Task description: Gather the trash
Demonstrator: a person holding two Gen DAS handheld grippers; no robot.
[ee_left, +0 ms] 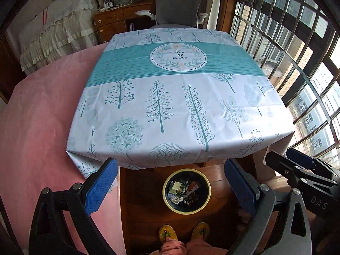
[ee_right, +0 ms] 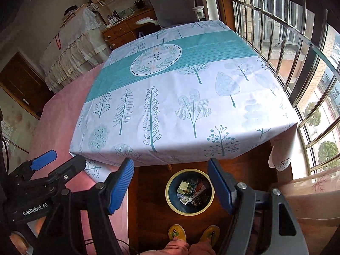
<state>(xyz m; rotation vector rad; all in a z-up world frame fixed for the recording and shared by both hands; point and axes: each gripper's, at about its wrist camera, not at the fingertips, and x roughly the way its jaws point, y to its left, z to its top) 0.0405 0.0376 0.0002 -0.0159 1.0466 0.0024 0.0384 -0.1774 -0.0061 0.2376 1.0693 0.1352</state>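
Observation:
A round bin (ee_left: 186,209) (ee_right: 189,211) with a cream rim stands on the wooden floor just in front of the table. Inside it lie wrappers and crumpled paper (ee_left: 183,192) (ee_right: 192,192). My left gripper (ee_left: 170,182) hangs open above the bin, nothing between its blue pads. My right gripper (ee_right: 171,186) is open too, also over the bin and holding nothing. Each gripper shows at the edge of the other's view. The table (ee_left: 174,97) (ee_right: 182,97) wears a white and teal tree-print cloth, and I see no trash on it.
A pink-covered surface (ee_left: 40,127) adjoins the table on the left. Barred windows (ee_left: 297,53) run along the right. A grey chair (ee_left: 177,4) and a wooden desk (ee_left: 114,19) stand beyond the table. The person's yellow slippers (ee_left: 183,231) are below the bin.

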